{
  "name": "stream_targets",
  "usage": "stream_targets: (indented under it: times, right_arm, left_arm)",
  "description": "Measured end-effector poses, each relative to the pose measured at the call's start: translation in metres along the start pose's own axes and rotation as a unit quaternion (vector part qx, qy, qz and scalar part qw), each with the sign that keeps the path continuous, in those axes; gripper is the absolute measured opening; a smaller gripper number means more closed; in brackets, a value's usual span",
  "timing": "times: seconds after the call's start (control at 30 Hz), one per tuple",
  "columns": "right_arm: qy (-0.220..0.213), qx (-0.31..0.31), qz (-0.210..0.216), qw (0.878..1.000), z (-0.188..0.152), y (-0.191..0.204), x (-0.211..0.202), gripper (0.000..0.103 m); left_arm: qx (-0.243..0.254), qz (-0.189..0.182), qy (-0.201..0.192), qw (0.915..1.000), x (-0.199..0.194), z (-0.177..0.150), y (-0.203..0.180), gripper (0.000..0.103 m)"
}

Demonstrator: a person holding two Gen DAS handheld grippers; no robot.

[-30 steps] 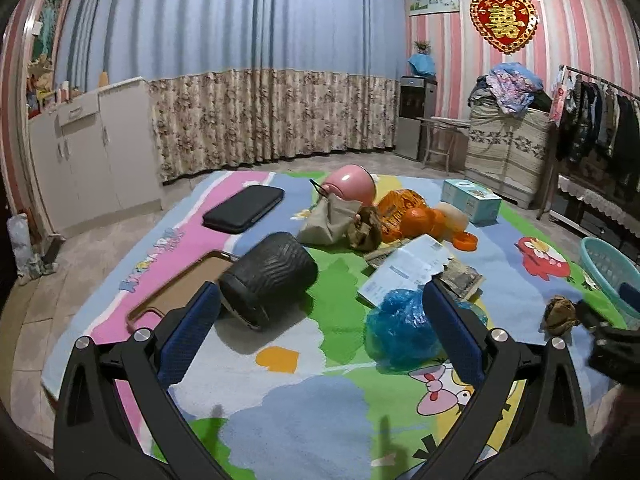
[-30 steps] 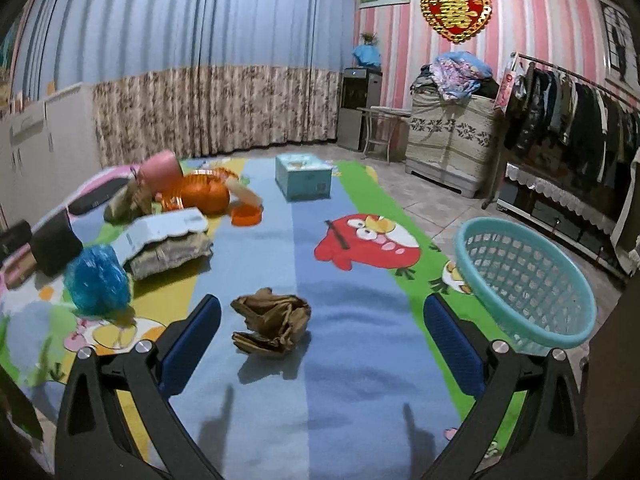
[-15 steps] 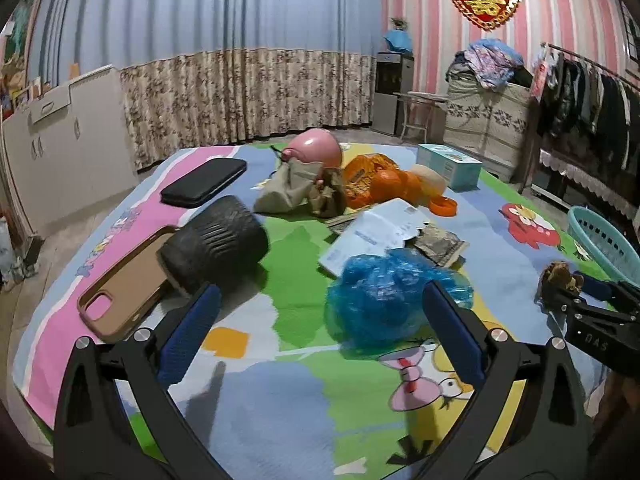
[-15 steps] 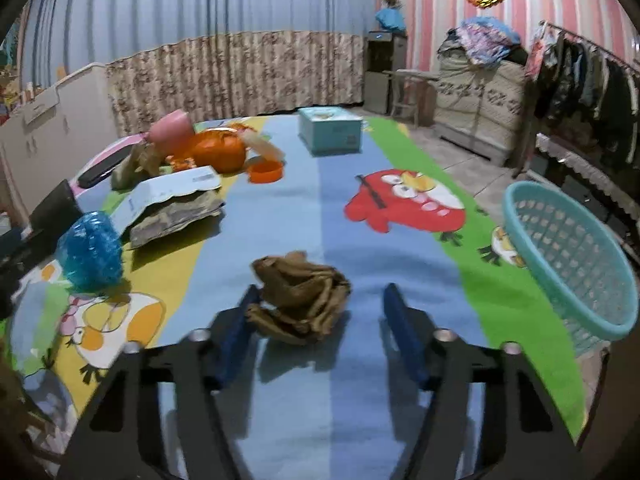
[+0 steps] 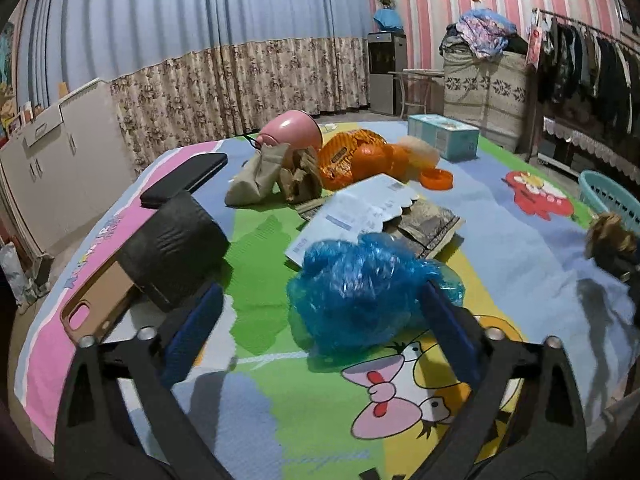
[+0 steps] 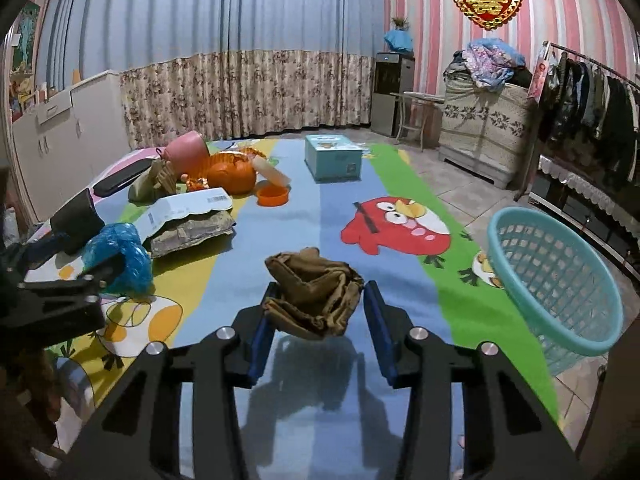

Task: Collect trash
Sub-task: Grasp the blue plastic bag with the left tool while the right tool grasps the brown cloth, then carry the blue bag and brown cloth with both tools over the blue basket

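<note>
Right tongs (image 6: 318, 316) clamp brown paper wad (image 6: 314, 294); left tongs (image 5: 320, 316) closing around blue bag (image 5: 362, 292)

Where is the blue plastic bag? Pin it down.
In the left wrist view the blue plastic bag lies on the cartoon mat, between the closing left gripper fingers, just before the white paper.

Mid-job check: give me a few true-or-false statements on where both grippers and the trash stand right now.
1. The right gripper is clamped on the crumpled brown paper. True.
2. The left gripper grips the blue plastic bag. False: its jaws are closing with the bag between them, not yet squeezing it.
3. The teal basket already holds trash. False: it looks empty.
4. The orange lid lies on the mat. True.
5. The black roll stands upright. False: it lies on its side.
</note>
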State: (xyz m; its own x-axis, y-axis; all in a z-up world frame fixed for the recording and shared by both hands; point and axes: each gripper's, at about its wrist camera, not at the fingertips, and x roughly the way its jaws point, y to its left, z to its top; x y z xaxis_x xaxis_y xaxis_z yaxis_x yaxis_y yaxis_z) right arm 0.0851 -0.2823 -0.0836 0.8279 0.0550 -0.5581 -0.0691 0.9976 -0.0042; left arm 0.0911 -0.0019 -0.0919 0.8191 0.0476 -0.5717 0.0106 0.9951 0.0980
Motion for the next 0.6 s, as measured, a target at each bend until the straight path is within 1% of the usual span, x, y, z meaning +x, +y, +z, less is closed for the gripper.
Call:
stream_targets:
  times: [0.07,0.1,0.17,0.2,0.23,0.27,0.37,0.47,0.6]
  right_arm:
    - [-0.001,0.012,0.0,1.0,0.001,-0.008,-0.002,0.043]
    - [-0.003,0.019,0.001,1.0,0.002,-0.012,-0.003,0.043]
    - [-0.006,0.029,0.003,1.0,0.004,-0.018,-0.005,0.043]
    - [-0.008,0.032,0.003,0.999,0.004,-0.02,-0.006,0.043]
    - [-0.011,0.035,0.002,0.999,0.005,-0.023,-0.008,0.043]
    - [-0.014,0.037,0.002,0.999,0.006,-0.026,-0.01,0.043]
    - [-0.023,0.044,0.0,0.999,0.009,-0.033,-0.016,0.043]
    - [-0.032,0.051,-0.004,0.998,0.011,-0.041,-0.023,0.043]
    - [-0.042,0.058,-0.007,0.997,0.015,-0.052,-0.033,0.043]
  left_arm:
    - [0.009,-0.01,0.015,0.9998,0.006,-0.001,-0.004,0.069]
    - [0.01,-0.019,0.02,0.9996,0.008,-0.002,-0.005,0.065]
    - [0.008,-0.027,0.021,0.9994,0.009,-0.002,-0.006,0.053]
    - [0.007,-0.03,0.022,0.9993,0.008,-0.003,-0.007,0.049]
    - [0.008,-0.032,0.024,0.9992,0.007,-0.003,-0.008,0.041]
    - [0.01,-0.033,0.025,0.9991,0.006,-0.003,-0.01,0.036]
    - [0.013,-0.027,0.017,0.9994,-0.002,-0.001,-0.013,0.027]
    - [0.011,-0.025,0.007,0.9996,-0.014,0.004,-0.012,0.024]
    - [0.005,-0.02,-0.01,0.9997,-0.031,0.013,-0.01,0.022]
